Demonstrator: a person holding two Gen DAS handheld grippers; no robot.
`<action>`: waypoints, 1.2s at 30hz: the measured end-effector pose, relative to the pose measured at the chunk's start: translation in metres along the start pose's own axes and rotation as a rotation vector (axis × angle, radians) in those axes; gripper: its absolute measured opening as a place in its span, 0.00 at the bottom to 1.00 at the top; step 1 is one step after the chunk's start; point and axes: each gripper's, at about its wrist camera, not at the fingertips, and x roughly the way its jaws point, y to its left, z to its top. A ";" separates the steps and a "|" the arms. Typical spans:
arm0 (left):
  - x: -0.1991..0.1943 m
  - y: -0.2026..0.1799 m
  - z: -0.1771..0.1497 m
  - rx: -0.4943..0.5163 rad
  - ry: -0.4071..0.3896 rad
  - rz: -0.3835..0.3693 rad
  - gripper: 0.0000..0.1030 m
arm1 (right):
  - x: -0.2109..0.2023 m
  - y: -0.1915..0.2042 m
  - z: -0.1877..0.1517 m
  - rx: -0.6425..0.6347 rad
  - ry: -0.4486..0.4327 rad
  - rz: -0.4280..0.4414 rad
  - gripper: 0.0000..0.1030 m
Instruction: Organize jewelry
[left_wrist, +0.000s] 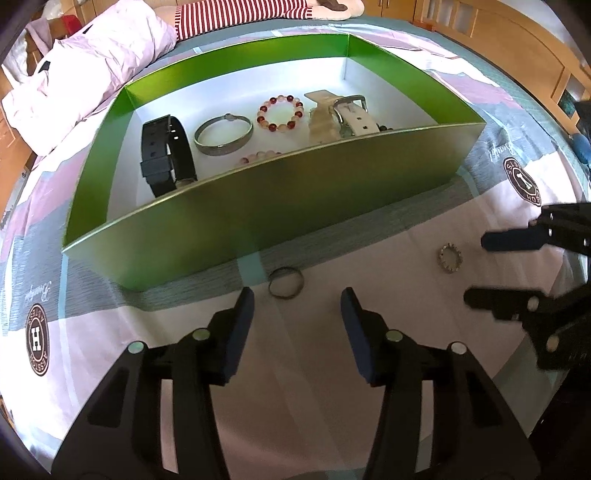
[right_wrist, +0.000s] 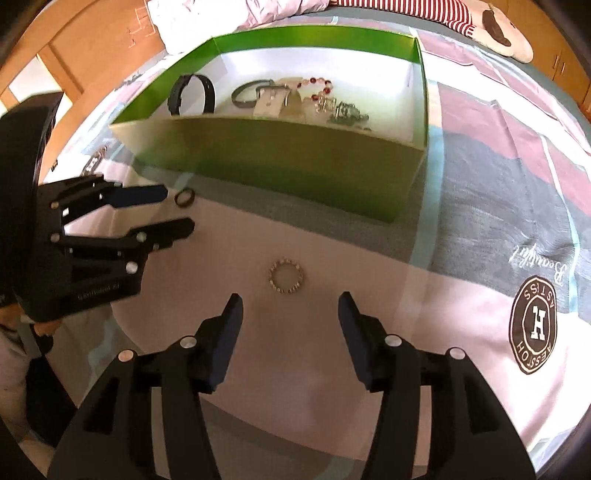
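A green box (left_wrist: 258, 206) with a white floor stands on the bedspread; it also shows in the right wrist view (right_wrist: 295, 155). Inside lie a black watch strap (left_wrist: 164, 151), a silver bangle (left_wrist: 223, 134), a red and pink bead bracelet (left_wrist: 281, 113) and a white watch (left_wrist: 351, 116). A plain dark ring (left_wrist: 285, 282) lies on the bedspread just ahead of my open left gripper (left_wrist: 297, 310). A studded silver ring (right_wrist: 286, 279) lies just ahead of my open right gripper (right_wrist: 291, 314). Both grippers are empty.
A crumpled pink quilt (left_wrist: 88, 70) and a striped plush toy (left_wrist: 240, 14) lie beyond the box. Wooden cabinets (left_wrist: 517, 48) line the far side. The bedspread bears round logo prints (right_wrist: 532, 325).
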 end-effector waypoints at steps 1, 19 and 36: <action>0.001 0.000 0.001 -0.003 0.000 -0.004 0.49 | 0.001 0.000 -0.001 -0.002 0.002 -0.003 0.52; -0.011 0.021 -0.004 -0.048 0.015 -0.065 0.19 | 0.014 0.012 0.009 -0.046 -0.071 -0.020 0.23; -0.007 0.004 -0.011 0.037 0.051 -0.057 0.37 | 0.012 0.012 0.009 -0.064 -0.055 -0.028 0.41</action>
